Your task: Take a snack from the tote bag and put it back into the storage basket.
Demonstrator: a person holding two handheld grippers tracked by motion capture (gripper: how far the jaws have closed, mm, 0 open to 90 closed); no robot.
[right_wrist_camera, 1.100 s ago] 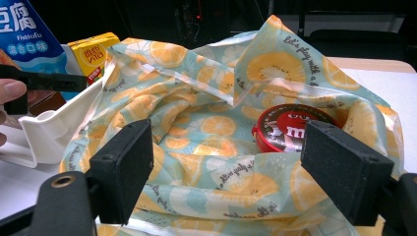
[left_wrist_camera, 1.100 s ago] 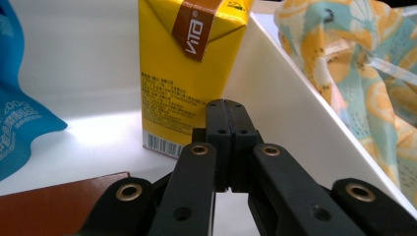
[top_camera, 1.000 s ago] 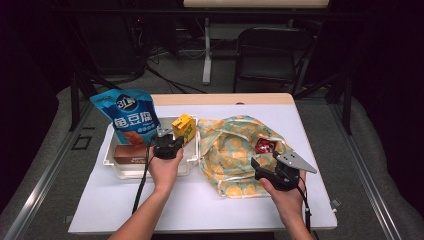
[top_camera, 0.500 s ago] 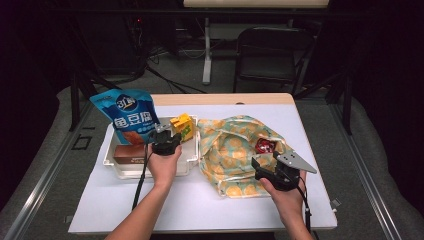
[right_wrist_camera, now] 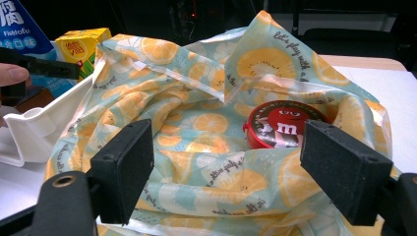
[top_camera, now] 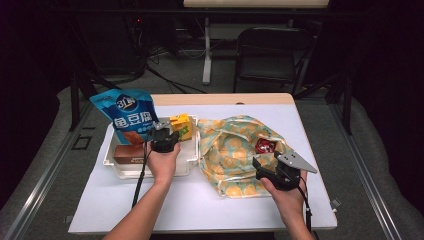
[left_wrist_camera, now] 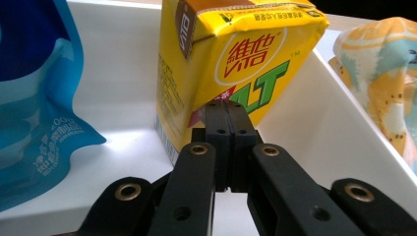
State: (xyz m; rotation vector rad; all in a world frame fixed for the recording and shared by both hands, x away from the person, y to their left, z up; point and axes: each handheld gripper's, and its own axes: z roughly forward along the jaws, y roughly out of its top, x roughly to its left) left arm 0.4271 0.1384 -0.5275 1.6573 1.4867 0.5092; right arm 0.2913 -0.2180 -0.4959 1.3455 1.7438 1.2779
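On the left, tray: white tray [top_camera: 192, 152] sits on the worktop [top_camera: 200, 205], holding a yellow carton [top_camera: 181, 125], a blue pouch [top_camera: 127, 117] and a brown box [top_camera: 127, 152]. Looks like the snack stash being moved over to the bag.

Left gripper: left gripper [top_camera: 164, 135] is parked right in front of the carton, fingers [left_wrist_camera: 227, 128] pressed flat together with nothing between them. From the left gripper view the tips sit right at the carton's front face; can't tell if they actually touch it. My guess is it's lining up, since it'd have to spread before it can take the carton.

Carton: standing but tilted, near the tray's far right corner, pouch just beside it on the left.

Right gripper: right gripper [top_camera: 270, 172] is at the near edge of the bag [top_camera: 230, 150], fingers [right_wrist_camera: 123, 169] spread wide, not pinching anything. The cloth lies just beyond them. Probably there to keep the mouth open or steady.

Bag: orange-print cloth bag lying open just beside the tray on the right, a red tin [right_wrist_camera: 285, 125] already down inside.

Edges: tray wall stands between carton and bag, so the carton would need a lift over it. Floppy bag rim could fold in.

Room: plenty of bare worktop near the person; inside the tray it's tight between pouch and wall.
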